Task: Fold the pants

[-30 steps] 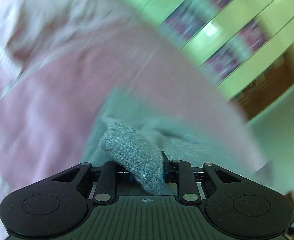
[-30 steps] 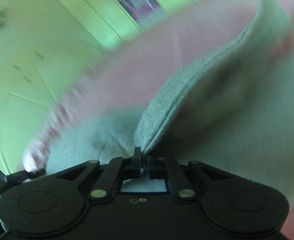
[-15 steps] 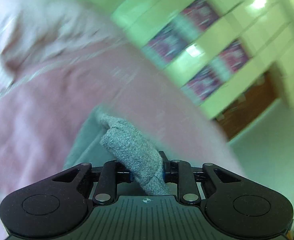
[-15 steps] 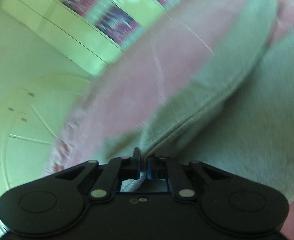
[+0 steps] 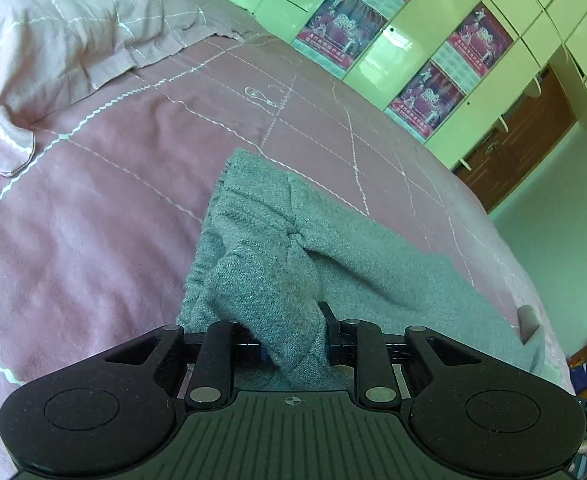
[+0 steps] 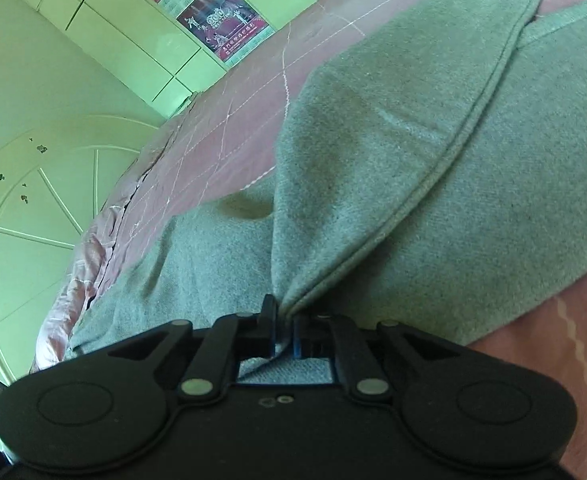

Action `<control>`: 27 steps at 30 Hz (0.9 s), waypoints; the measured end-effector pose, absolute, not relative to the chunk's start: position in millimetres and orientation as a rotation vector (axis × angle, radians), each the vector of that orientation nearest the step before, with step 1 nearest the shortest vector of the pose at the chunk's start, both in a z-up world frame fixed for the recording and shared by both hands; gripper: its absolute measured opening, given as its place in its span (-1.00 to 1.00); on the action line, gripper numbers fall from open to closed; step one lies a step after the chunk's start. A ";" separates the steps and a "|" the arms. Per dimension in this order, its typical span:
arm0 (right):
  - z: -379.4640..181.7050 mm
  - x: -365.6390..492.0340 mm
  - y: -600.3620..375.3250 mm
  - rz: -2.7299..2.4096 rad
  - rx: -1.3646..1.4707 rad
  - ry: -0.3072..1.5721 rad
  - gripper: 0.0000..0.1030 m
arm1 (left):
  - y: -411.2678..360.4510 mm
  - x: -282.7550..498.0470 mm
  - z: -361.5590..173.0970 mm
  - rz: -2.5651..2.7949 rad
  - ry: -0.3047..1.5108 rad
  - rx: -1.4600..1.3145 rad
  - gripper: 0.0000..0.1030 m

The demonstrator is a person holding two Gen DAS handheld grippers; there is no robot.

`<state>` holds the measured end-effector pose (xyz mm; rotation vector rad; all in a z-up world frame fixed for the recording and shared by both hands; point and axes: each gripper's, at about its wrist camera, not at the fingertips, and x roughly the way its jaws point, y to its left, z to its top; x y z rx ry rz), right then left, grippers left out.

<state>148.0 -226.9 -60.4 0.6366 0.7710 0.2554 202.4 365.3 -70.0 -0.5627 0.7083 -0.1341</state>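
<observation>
across the pink quilted bedspread lie the grey knitted pants, partly lifted. the black left gripper is clamped on a bunched waistband corner, the black right gripper on a seamed edge. mid-fold, probably; next both should carry the held edges across and lay them flat.

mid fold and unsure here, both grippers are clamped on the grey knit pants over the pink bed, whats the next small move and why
Probably lower both grips and lay the held edges flat: the left gripper pinches a bunched fold and the right gripper a hemmed edge of the grey knit pants, raised over cloth already resting on the pink quilted bedspread.
</observation>
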 end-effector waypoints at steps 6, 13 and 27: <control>-22.9 139.2 -210.1 0.275 0.564 0.621 -1.00 | 354.9 189.6 -40.3 -0.176 0.544 -0.488 -0.54; -52.4 154.2 -209.2 0.221 0.556 0.771 -1.00 | 354.9 190.6 -62.7 -0.106 0.653 -0.448 -0.46; -31.9 120.4 -266.4 0.163 0.645 0.642 -0.68 | 301.9 107.1 -2.3 0.187 0.458 -0.253 1.00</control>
